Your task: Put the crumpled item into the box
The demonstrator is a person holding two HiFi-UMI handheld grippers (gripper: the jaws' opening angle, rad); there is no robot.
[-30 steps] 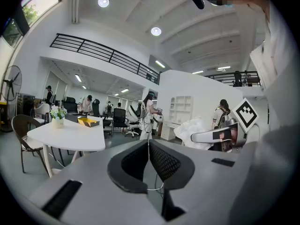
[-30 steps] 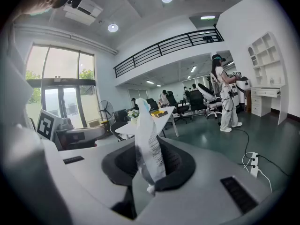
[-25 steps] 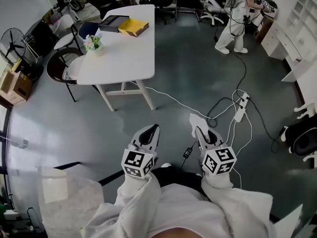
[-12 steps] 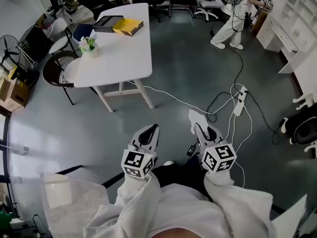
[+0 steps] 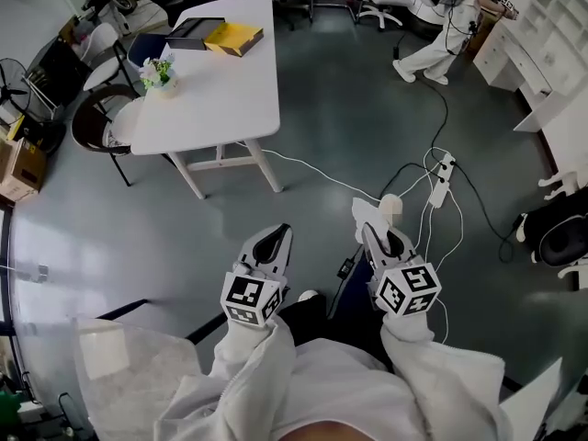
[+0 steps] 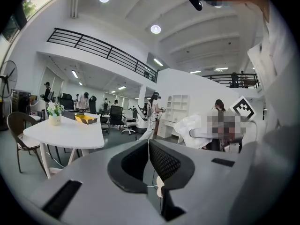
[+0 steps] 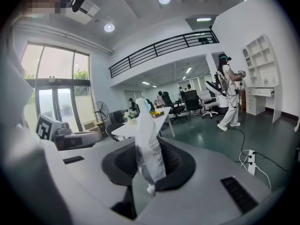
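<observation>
My right gripper (image 5: 369, 231) is shut on a crumpled white wrapper (image 5: 369, 212), which sticks up past the fingertips. In the right gripper view the wrapper (image 7: 149, 142) stands upright, pinched between the dark pads of that gripper (image 7: 149, 167). My left gripper (image 5: 274, 237) is held beside it at waist height, its jaws together with nothing between them, as the left gripper view (image 6: 148, 161) confirms. A flat yellow box (image 5: 233, 37) and a black box (image 5: 194, 31) lie on the far end of the white table (image 5: 220, 95). Both grippers are well short of the table.
A power strip with white and black cables (image 5: 443, 178) lies on the grey floor ahead to the right. A flower pot (image 5: 157, 74) sits on the table, with chairs (image 5: 92, 122) to its left. A person (image 5: 450, 28) stands far right. A cardboard box (image 5: 15, 167) sits far left.
The view has shifted: the table has slid up and left in the picture. Both grippers keep their places and the wrapper stays pinched in the right one.
</observation>
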